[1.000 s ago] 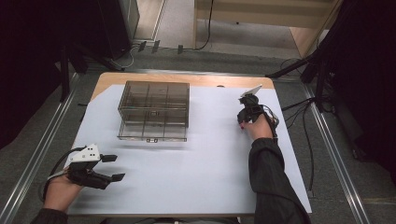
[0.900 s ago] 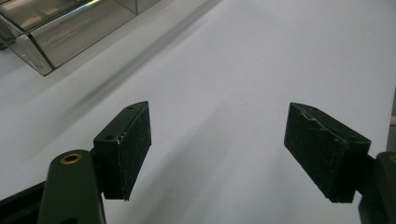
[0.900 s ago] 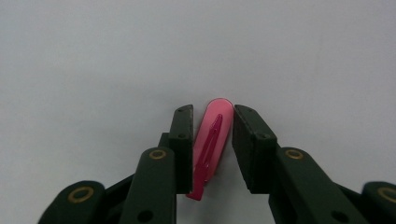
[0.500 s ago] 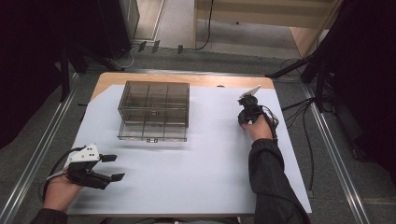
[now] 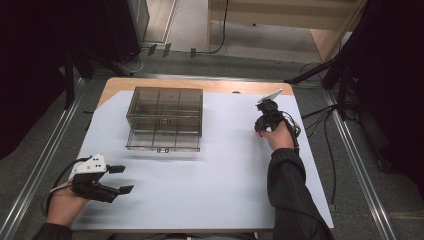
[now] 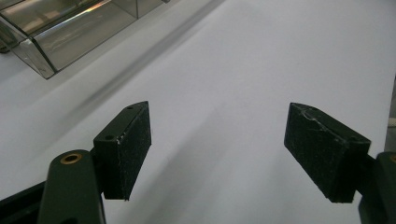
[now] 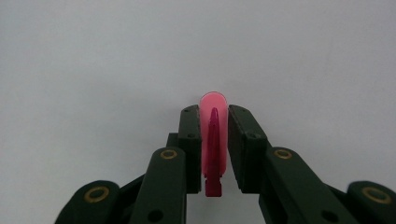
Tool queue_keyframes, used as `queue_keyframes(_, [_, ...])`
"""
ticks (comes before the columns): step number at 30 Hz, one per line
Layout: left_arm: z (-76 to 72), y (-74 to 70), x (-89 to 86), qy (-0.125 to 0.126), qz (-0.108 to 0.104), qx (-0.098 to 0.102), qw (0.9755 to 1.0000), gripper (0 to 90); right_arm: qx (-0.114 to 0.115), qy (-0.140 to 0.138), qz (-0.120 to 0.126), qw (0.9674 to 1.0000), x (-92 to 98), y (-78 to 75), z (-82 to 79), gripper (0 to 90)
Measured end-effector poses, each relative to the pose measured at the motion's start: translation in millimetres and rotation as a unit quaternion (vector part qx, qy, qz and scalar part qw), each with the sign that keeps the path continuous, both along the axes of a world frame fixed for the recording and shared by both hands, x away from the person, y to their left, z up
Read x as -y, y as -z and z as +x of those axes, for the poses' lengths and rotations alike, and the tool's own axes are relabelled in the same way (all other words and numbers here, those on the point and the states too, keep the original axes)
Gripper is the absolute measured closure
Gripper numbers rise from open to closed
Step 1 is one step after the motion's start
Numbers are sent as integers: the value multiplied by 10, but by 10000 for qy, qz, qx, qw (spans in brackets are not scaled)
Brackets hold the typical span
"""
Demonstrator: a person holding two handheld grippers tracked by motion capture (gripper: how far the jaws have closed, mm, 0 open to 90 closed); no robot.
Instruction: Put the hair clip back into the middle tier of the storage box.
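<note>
Pink translucent plastic forms the held item, a small clip-like piece [image 7: 214,140] with a rounded tip and a darker magenta spine down its middle, ending in a square foot at the bottom. It stands at the centre of the right gripper view, clamped edge-on between the two black pads [image 7: 192,140] of the right gripper [image 7: 214,122], whose jaws have just been closing onto it. In the high view the right gripper [image 5: 260,131] sits at the right of the frame, tip down on the white sheet [image 5: 220,165], with a speck of pink at its tip.

No brand, label or legible writing is visible on any item.

Smoked clear plastic makes up the compartment box [image 5: 165,119], a flat rectangular case divided by a grid of partitions, lying in the upper left part of the sheet; its corner [image 6: 56,42] appears at the upper left of the left gripper view.

Left gripper [image 5: 121,179], lower left of the high view: jaws spread wide, nothing between them. Its pads [image 6: 133,144] are matte, finely grained black blocks with bevelled tips, carried on dark arms with brass-coloured rivets.

The sheet is smooth and matte, laid over a wooden table [image 5: 150,84].
</note>
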State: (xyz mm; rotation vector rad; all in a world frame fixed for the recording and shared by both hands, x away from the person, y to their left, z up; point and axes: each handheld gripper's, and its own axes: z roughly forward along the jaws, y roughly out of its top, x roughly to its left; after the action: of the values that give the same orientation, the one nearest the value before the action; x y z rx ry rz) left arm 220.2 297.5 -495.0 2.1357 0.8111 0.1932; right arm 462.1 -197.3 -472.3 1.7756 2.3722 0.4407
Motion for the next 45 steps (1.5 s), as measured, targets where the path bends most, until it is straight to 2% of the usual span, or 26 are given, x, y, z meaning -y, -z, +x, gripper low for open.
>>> queue_keyframes(2, [4, -3, 2, 6, -2, 21, 10000, 239, 21, -24, 11, 10000, 0, -16, -12, 775])
queue_keyframes(6, [26, -6, 16, 31, -27, 19, 10000, 239, 56, -23, 325, 9995, 21, -72, -50, 775])
queue_keyframes(16, [103, -7, 84, 147, -31, 15, 9999, 239, 81, -247, 565, 9981, -23, -140, -196, 776])
queue_keyframes(26, [205, 7, 142, 271, 0, -20, 9996, 239, 100, -496, 516, 9974, -143, -162, -339, 775])
queue_keyframes(31, [245, 12, 151, 288, -41, -14, 9996, 239, 224, -762, 757, 9940, -189, -185, -422, 776])
queue_keyframes(36, [275, 15, 168, 312, -73, -14, 9995, 240, 353, -903, 728, 9926, -250, -206, -507, 775])
queue_keyframes(42, [276, -13, 182, 336, -179, 3, 9993, 240, 359, -996, 695, 9919, -306, -210, -591, 775])
queue_keyframes(45, [272, -22, 193, 372, -186, 24, 9991, 240, 434, -1098, 681, 9907, -339, -218, -622, 775])
